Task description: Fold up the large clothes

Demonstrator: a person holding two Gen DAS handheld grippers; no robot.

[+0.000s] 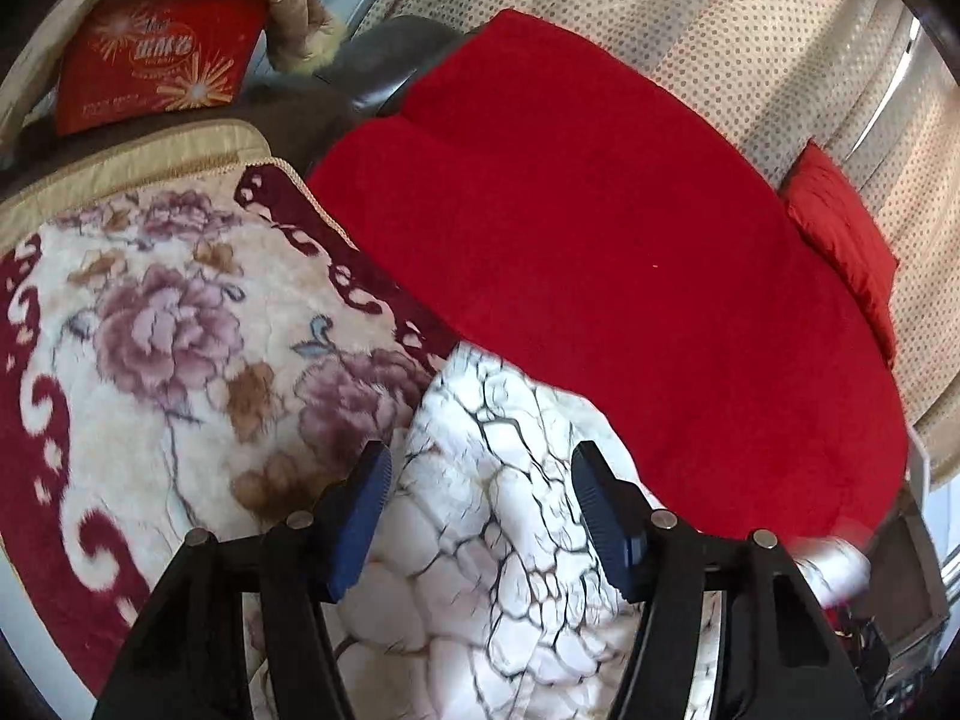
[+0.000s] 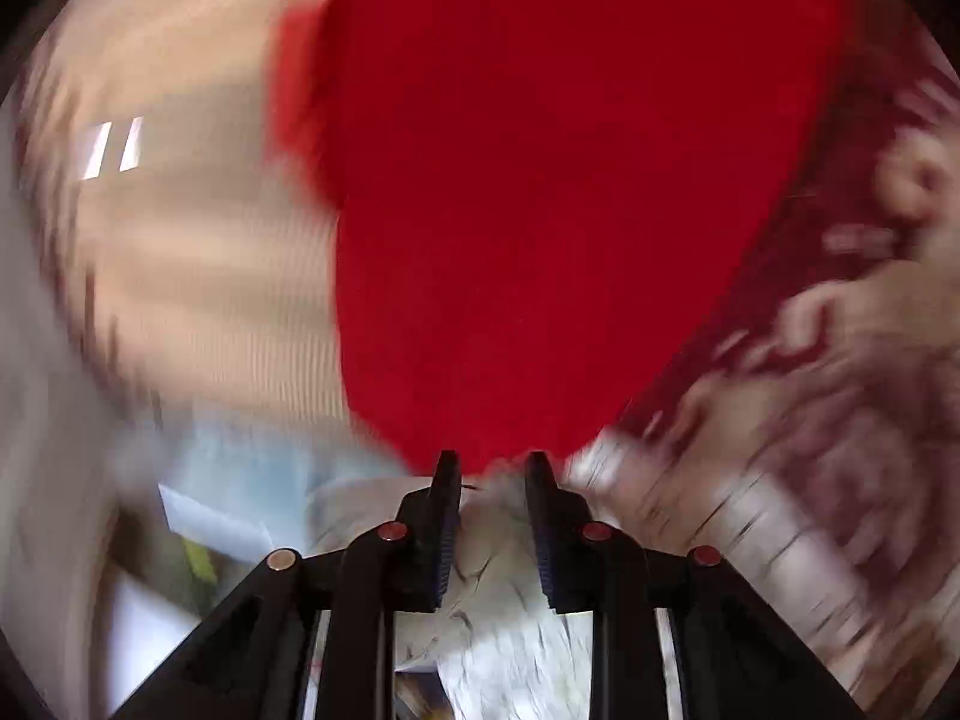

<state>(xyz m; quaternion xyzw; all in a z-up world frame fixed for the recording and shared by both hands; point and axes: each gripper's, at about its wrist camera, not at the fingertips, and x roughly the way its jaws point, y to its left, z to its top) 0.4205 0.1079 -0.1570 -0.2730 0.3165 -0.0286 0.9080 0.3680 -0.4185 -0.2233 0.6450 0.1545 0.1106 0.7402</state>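
A white garment with a black crackle pattern [image 1: 480,510] lies bunched at the near edge of a red blanket [image 1: 600,252]. My left gripper [image 1: 480,474] is open just above it, with one blue pad on each side of the cloth. In the right wrist view, which is motion-blurred, my right gripper [image 2: 492,474] has its jaws closed on a fold of the same white garment [image 2: 498,600], with the red blanket [image 2: 540,180] ahead.
A floral cream and maroon blanket [image 1: 168,348] covers the left side. A red box [image 1: 156,72] and a beige quilt [image 1: 282,6] sit at the far left. A red cushion [image 1: 840,228] and a dotted cream cover [image 1: 720,42] lie at the right.
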